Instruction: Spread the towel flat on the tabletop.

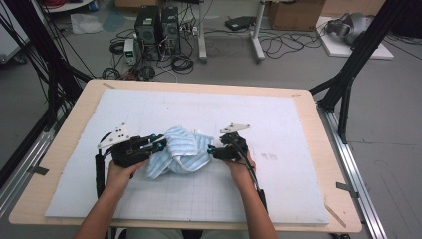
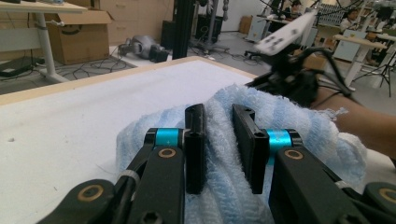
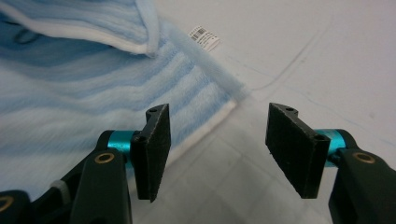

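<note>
1. While my left gripper (image 2: 218,149) pinches a fold of the striped towel (image 1: 180,149) bunched mid-table, I judge grasping is half done.
2. Right gripper (image 3: 218,147) gapes wide, empty — next, close on the near corner.

**A crumpled striped towel**

A fluffy towel (image 1: 181,155) with light blue and white stripes lies bunched up in a soft heap on the white mat (image 1: 278,189). One flat corner (image 3: 219,100) with a white edge rests on the mat, near a small tag (image 3: 204,37).
</note>
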